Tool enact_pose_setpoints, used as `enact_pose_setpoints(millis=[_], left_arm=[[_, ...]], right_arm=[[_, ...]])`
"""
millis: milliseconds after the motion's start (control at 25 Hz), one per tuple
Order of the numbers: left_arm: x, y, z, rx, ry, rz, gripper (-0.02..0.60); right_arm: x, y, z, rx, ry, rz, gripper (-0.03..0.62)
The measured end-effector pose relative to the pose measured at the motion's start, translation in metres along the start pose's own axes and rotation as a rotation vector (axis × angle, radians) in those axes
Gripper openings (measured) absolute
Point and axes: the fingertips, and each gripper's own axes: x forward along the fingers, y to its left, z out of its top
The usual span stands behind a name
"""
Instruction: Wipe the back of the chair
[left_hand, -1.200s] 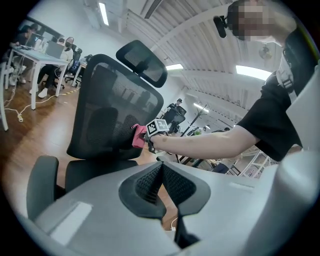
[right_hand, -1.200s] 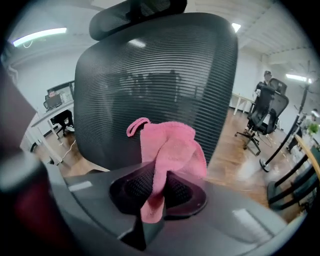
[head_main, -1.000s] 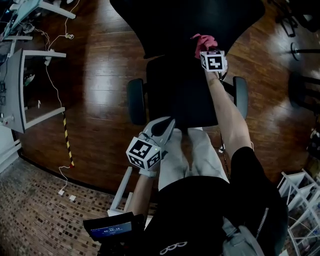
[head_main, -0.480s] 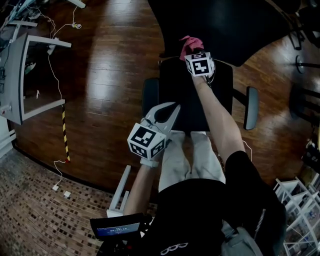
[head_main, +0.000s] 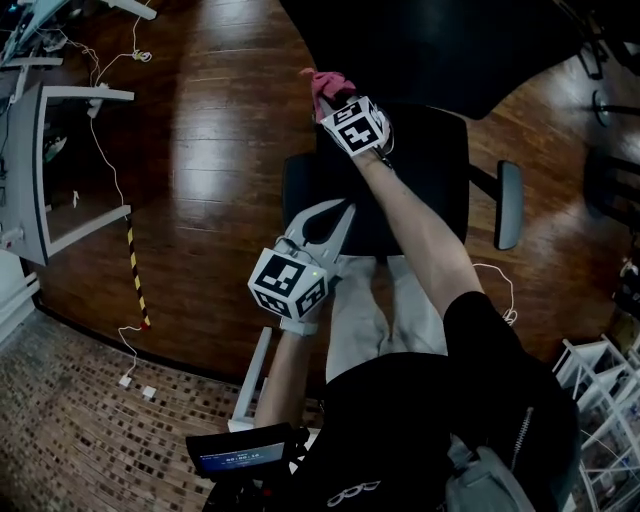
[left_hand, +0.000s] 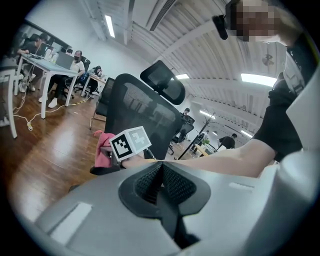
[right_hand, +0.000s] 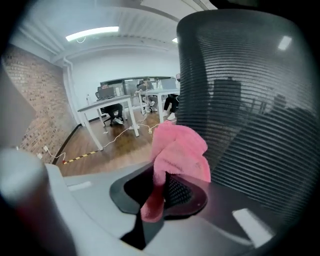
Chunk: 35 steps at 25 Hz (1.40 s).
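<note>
Chair back (right_hand: 250, 100) stands just in front of the person. Right gripper (head_main: 338, 102) is clenched on pink cloth (right_hand: 177, 150) at the mesh's left edge, so prob. mid-wipe. Left gripper (head_main: 338, 215) is closed w/ nothing in it, held low. Next: press cloth flat & sweep across.

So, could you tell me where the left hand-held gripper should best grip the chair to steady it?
Probably the armrest nearest the left hand-held gripper, from above, jaws across its width: it is a narrow bar, whereas the mesh back is too broad to span.
</note>
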Motion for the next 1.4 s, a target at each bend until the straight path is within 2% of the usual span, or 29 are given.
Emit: enact_pose_setpoints(millis=[160,400,920,1200,1400], left_arm=[[0.01,-0.002,-0.007,-0.005,0.019,-0.003,-0.006],[0.038,-0.02,-0.017,-0.003,0.037,-0.013,-0.006],[0.118,-0.096,-0.016,0.032,0.071,-0.139,-0.006],[0.136,-0.109,-0.022,0.037,0.099,-0.162,-0.006],[0.137,-0.105,-0.024,0.031,0.103,-0.17,-0.006]], right_arm=[[0.008,0.006,-0.005,-0.032,0.015,0.063,0.041],[-0.016,-0.049,-0.043,0.096,0.025,0.021,0.043],[-0.124,-0.204,-0.152,0.305,0.072,-0.207,0.044],[-0.168,-0.251,-0.193,0.432,0.074,-0.295,0.043],[-0.192,-0.269,-0.214,0.538,0.078,-0.402,0.043]])
